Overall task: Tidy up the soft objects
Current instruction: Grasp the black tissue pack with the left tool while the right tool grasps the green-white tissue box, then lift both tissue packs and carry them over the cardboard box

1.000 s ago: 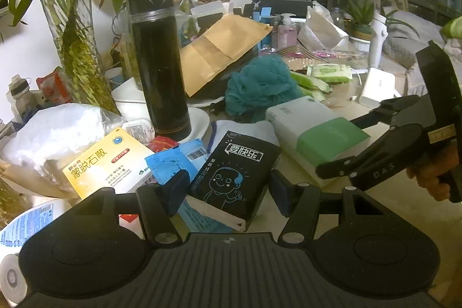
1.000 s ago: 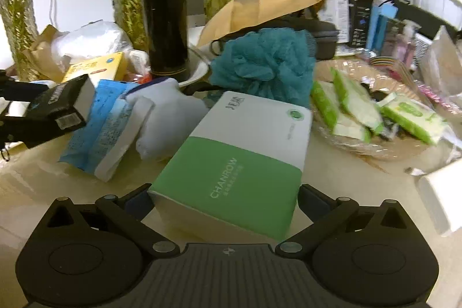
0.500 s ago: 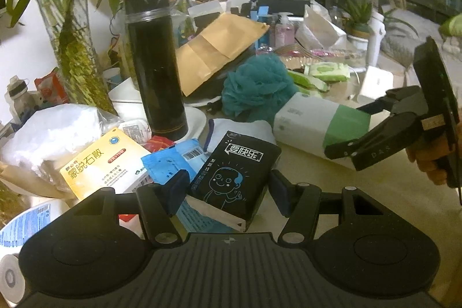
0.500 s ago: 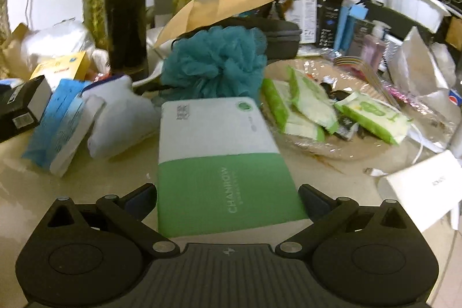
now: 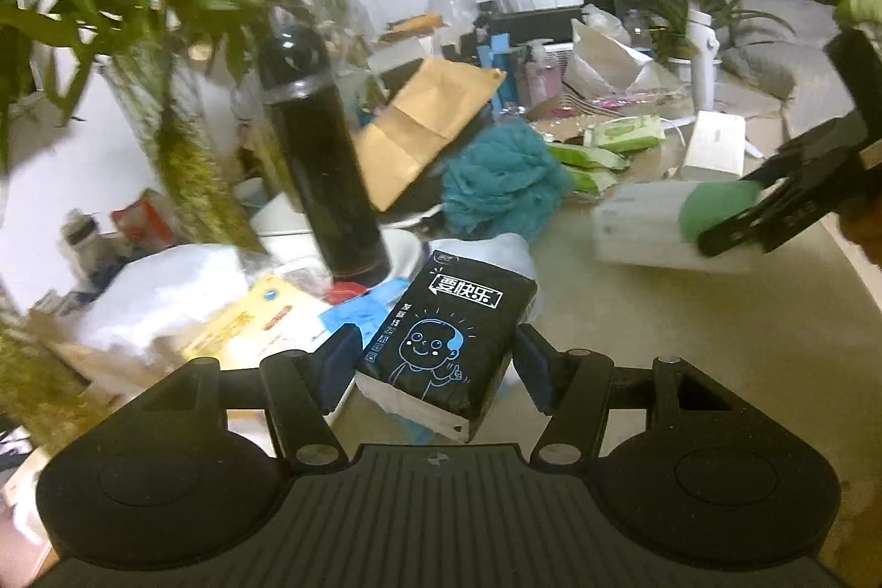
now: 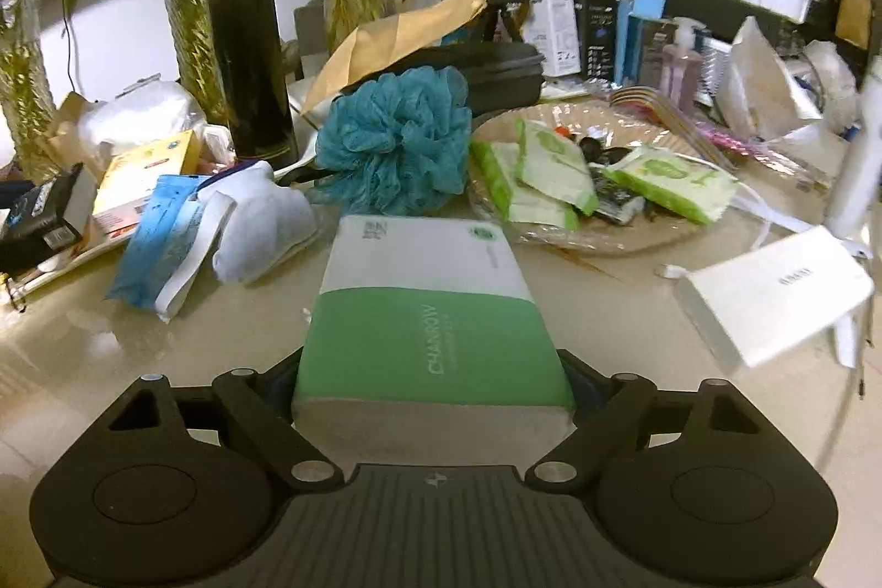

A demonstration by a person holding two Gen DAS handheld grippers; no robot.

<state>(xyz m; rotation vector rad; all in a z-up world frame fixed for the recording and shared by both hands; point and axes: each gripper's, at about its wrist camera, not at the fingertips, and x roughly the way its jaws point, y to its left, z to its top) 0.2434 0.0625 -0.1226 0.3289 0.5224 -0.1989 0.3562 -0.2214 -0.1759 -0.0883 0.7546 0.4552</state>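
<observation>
Closest in, each pair of tongs has a pack. The right tongs point(image 6: 433, 387) are clamped on the green-and-white tissue pack point(image 6: 427, 307), pads pressed into its two long sides at the green end; its long axis runs straight out ahead along the fingers, the white end pointing toward the far clutter. It looks lifted just off the desk point(image 6: 634, 340), though I cannot be sure. The left tongs point(image 5: 435, 367) straddle the black tissue pack point(image 5: 446, 340), which also lies lengthwise ahead, tilted a little to the right; the pads sit at its sides, and whether they actually bite I cannot tell. It is raised at an angle above the pile along the desk's left edge.

Counting outward: two tissue packs in the tongs, one blue wipes packet point(image 6: 165, 241) and one white sock-like bundle point(image 6: 259, 224) just beyond, one teal bath pouf point(image 6: 394, 141) mid-desk, roughly four green wipe sachets point(image 6: 551, 174) on the glass plate point(image 6: 617, 235), and one white box point(image 6: 772, 301) toward the right edge.
</observation>
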